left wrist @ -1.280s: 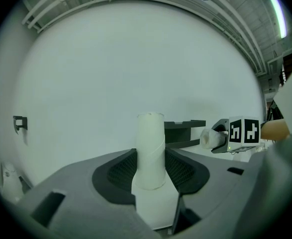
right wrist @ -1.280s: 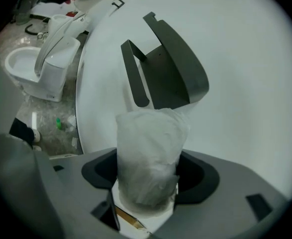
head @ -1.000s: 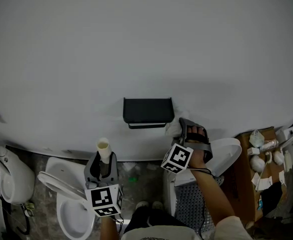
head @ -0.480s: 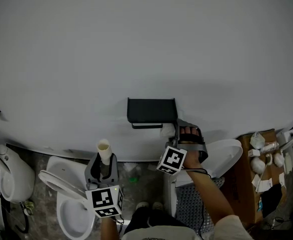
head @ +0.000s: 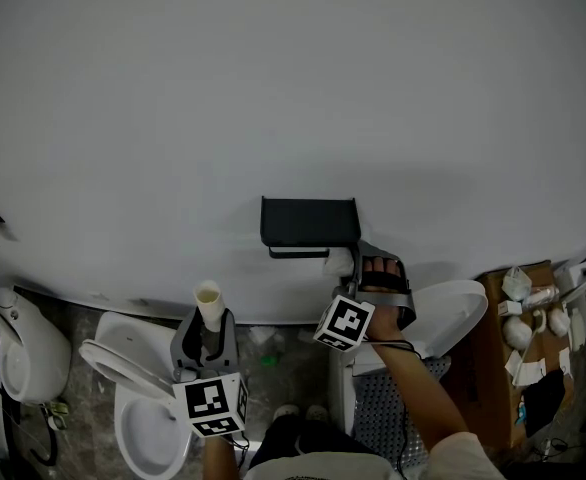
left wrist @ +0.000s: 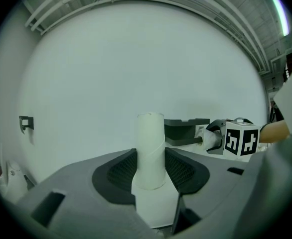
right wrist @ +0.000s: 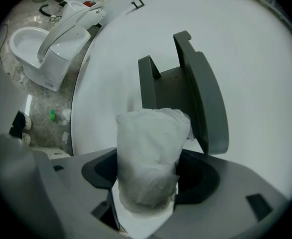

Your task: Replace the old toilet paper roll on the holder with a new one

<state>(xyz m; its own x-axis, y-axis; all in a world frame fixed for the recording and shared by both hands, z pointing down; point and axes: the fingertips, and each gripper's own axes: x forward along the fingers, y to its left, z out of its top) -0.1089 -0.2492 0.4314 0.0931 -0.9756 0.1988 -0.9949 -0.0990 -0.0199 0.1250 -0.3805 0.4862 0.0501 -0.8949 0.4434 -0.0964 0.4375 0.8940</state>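
- The new toilet paper roll (right wrist: 148,143), white and rather squashed, sits clamped in the right claw (right wrist: 148,183). It is just beside the lower right end of the black holder (head: 309,224) on the wall (head: 293,88).
- The bare cardboard tube (left wrist: 150,143) stands upright, gripped by the left claw (left wrist: 150,176). It is well apart from the holder, above a toilet (head: 143,418).

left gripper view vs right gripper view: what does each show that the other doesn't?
Left gripper view only: the tube clamped in the left gripper, a hook on the wall, and the right gripper seen from outside.
Right gripper view only: a toilet and the floor.
Both: the holder and the roll, small and far off in the left gripper view, clamped between the jaws in the right gripper view.
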